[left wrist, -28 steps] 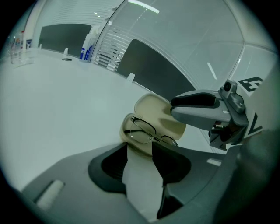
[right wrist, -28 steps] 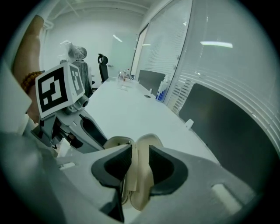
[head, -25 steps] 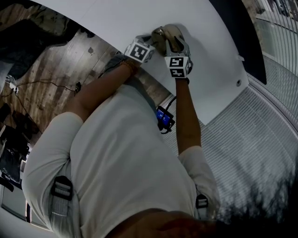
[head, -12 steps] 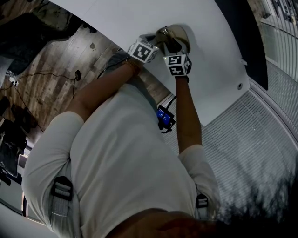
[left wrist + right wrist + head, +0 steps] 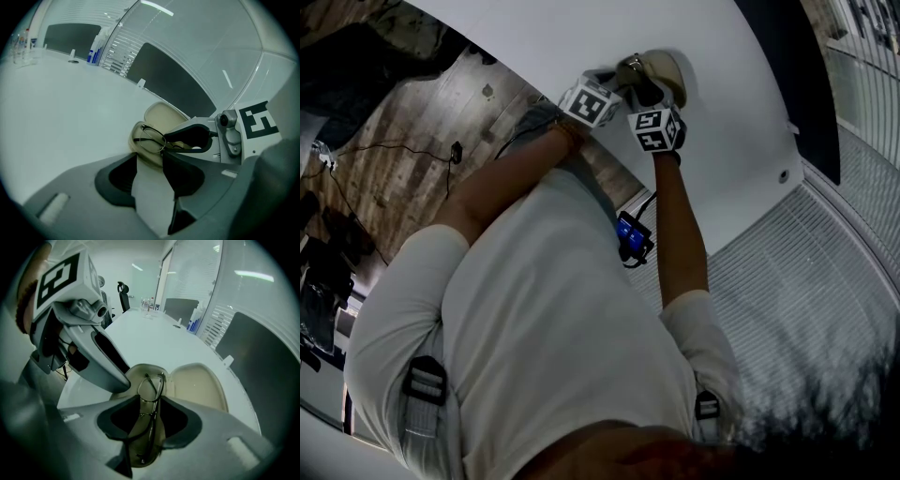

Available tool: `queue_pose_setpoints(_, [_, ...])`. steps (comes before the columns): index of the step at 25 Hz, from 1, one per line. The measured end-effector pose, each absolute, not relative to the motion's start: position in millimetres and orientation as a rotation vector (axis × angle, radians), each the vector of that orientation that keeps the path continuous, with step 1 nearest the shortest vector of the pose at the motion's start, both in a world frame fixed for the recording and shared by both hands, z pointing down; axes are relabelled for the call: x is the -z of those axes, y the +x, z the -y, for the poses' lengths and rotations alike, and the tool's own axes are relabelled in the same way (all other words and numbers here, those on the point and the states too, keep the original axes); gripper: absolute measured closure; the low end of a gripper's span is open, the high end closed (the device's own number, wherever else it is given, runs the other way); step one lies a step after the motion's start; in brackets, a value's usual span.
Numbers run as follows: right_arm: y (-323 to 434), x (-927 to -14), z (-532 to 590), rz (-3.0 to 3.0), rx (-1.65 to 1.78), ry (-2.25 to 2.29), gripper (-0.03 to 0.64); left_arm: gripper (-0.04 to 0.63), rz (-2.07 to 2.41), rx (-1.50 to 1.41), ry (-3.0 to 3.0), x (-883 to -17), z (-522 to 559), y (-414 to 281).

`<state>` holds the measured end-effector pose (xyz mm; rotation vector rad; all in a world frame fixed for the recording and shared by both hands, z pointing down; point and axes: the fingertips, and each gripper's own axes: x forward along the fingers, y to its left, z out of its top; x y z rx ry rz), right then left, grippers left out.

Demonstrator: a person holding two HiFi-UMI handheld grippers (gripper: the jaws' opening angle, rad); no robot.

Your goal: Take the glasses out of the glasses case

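Observation:
A beige glasses case (image 5: 664, 67) lies open on the white table (image 5: 581, 37), its lid (image 5: 199, 385) flat to the right. Thin dark-framed glasses (image 5: 151, 383) rest folded in the lower shell. My right gripper (image 5: 151, 416) reaches down into the shell; its jaws have just been closing, the glasses run between them and the pads lie against the frame. In the left gripper view its fingers (image 5: 187, 125) sit over the glasses (image 5: 151, 139). My left gripper (image 5: 150, 157) is shut on the near end of the case, one finger (image 5: 105, 364) at the rim.
The table's curved edge runs just behind both grippers, with wood floor (image 5: 412, 131) below. A spray bottle (image 5: 96, 49) and small bottles (image 5: 147, 303) stand far down the table, near an office chair (image 5: 124, 294). A dark panel (image 5: 173, 79) lines the far side.
My right gripper has come down closer over the open case. The left gripper and the case have kept their place.

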<state>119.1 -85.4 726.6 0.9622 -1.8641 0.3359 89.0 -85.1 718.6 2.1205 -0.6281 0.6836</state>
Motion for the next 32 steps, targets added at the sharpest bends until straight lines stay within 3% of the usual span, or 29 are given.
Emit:
queue_pose_setpoints(8, [121,-723,87,1.868,-0.378,0.974,0.528,0.414,0.608,-0.7,2.112,-728,83,93])
queue_pose_setpoints(13, [122,-708,86,1.895,-0.383,1.011,0.597,0.413,0.585,-0.713,2.109,-728,80,95])
queue_pose_setpoints(32, [134,-670,82,1.951,-0.374,1.135,0.598,0.417,0.625,-0.688,2.206,-693,90,100])
